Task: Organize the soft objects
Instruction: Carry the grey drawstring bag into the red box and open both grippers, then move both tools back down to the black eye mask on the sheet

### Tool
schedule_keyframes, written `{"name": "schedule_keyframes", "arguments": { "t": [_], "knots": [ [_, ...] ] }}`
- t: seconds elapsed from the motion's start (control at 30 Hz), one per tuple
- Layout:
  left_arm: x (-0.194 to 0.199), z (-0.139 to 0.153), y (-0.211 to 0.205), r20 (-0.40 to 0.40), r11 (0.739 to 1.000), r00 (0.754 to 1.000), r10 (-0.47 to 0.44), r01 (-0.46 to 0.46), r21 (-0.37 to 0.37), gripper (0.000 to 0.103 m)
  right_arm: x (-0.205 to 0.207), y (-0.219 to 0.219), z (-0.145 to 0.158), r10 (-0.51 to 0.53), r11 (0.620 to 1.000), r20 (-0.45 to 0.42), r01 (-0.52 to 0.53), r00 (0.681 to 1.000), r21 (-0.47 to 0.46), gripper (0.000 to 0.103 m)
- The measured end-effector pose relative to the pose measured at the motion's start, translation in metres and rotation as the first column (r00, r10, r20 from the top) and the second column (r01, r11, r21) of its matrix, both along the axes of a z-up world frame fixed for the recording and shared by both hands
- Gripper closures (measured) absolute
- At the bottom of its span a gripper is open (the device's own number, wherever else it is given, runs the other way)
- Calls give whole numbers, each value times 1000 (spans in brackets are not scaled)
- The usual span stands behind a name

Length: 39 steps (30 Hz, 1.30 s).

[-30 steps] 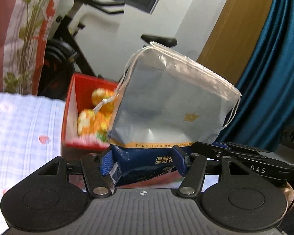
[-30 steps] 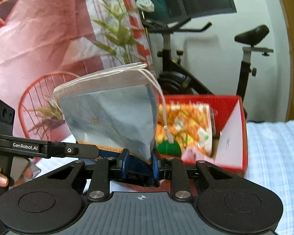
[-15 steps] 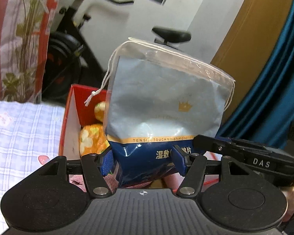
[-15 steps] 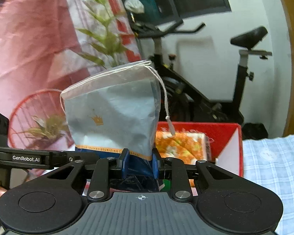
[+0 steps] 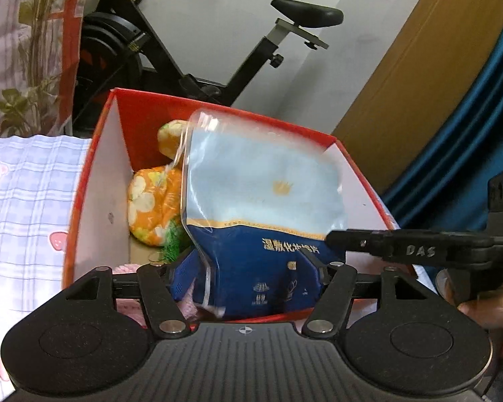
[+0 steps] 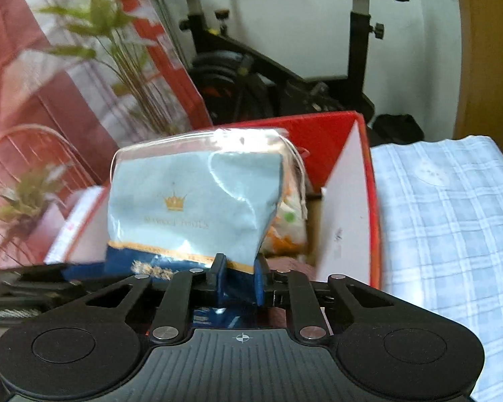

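Note:
A clear drawstring pouch (image 5: 268,201) with a light-blue and dark-blue pack inside hangs over the open red box (image 5: 94,174). Its lower end sits between the pads of my left gripper (image 5: 249,273), whose jaws are opening while the pads still touch it. My right gripper (image 6: 239,278) pinches a lower corner of the same pouch (image 6: 191,207), and its jaws are closing tighter. The right gripper's finger (image 5: 412,251) shows at the pouch's right side in the left wrist view. An orange floral soft bundle (image 5: 151,207) lies inside the box.
The red box (image 6: 372,201) stands at the edge of a blue checked sheet (image 6: 446,217). A pink soft item (image 5: 124,269) and something green (image 5: 172,238) lie in the box. An exercise bike (image 5: 184,67) stands behind, a teal curtain (image 5: 469,134) to the right.
Both grippers carried the pouch forward and tipped downward, so it now hangs over the box's opening instead of in front of it. The box's inside has come into view.

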<state>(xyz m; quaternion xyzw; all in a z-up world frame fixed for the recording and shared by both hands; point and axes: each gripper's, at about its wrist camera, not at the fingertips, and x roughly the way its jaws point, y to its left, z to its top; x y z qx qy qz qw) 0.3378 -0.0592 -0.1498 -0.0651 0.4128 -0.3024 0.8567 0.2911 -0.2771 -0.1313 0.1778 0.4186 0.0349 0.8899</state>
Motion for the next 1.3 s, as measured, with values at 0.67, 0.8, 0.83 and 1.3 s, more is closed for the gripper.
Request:
{"name": "schedule_keyframes", "arguments": {
  "t": [0.67,0.8,0.83,1.3],
  "knots": [
    [-15,28,18,158,991,984,87,-101,87,21,8,31,-9,45,973,39,-35,998,-230,71],
    [-29,37,19,209,986,973,97,-123,116,13,-7,26,6,40,973,116,-12,992,-233,48],
    [-33,39,19,218,984,971,99,-128,121,10,-9,24,9,40,974,129,-9,991,-226,41],
    [-80,50,39,243,975,960,138,-175,137,0,-77,10,34,18,988,264,23,964,-153,0]
  ]
}}
